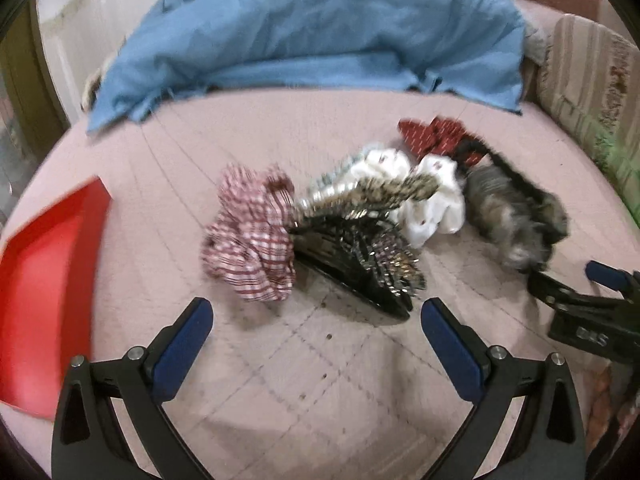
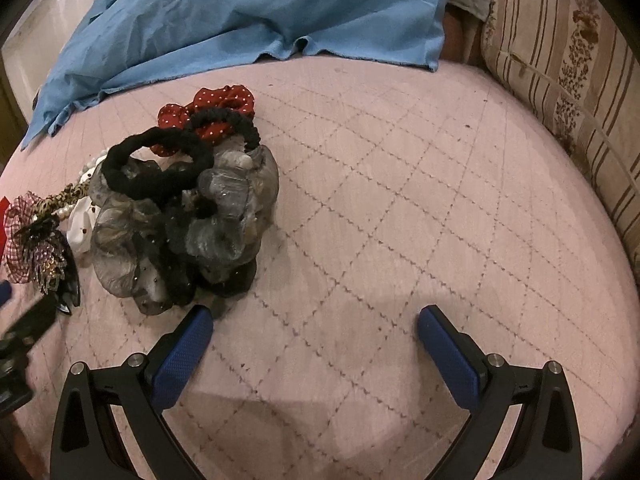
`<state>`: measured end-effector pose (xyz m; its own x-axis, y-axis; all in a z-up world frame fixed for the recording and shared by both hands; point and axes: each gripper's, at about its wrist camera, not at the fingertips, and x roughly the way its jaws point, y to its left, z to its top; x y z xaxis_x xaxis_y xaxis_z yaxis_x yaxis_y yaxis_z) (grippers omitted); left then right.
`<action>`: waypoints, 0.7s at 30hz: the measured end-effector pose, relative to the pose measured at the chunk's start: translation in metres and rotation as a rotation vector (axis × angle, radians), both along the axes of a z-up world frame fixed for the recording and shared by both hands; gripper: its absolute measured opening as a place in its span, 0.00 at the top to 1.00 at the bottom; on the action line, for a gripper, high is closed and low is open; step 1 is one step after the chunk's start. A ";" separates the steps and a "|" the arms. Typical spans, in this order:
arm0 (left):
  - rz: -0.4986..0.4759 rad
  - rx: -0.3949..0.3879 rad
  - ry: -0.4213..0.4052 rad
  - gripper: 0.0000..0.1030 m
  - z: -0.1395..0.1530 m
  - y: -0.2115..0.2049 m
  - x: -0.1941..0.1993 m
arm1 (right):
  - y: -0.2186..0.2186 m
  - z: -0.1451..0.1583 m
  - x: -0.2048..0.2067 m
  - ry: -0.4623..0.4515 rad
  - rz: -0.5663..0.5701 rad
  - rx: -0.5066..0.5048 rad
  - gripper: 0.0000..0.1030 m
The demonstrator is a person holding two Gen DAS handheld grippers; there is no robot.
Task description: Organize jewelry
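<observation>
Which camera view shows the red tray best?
The left wrist view. There the red tray lies open on the pink quilt, left of the hair accessories, though blurred. The right wrist view shows only a red sliver at its left edge.

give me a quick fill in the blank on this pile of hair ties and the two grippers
1. The tray at the left is ____ in colour.
2. Both the left gripper and the right gripper have their jaws ____.
3. The cloth behind the pile is ____.
4. The polka-dot scrunchie is red with ____ dots.

Missing words: red; open; blue; white
</observation>
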<state>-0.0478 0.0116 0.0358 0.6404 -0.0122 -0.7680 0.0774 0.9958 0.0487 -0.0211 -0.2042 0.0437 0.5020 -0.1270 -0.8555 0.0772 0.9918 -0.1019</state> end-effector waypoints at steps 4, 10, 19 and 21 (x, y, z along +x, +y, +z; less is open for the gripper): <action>-0.003 -0.014 -0.057 0.00 0.020 0.005 -0.026 | 0.007 0.004 -0.005 0.000 0.004 -0.026 0.00; 0.003 -0.016 -0.091 0.00 0.040 0.017 -0.054 | 0.014 0.021 -0.025 -0.066 0.003 -0.026 0.00; 0.043 -0.012 -0.148 0.00 0.064 0.037 -0.089 | 0.036 0.059 -0.064 -0.257 0.054 -0.085 0.00; 0.041 -0.025 -0.171 0.00 0.071 0.039 -0.099 | 0.041 0.064 -0.071 -0.288 0.062 -0.101 0.00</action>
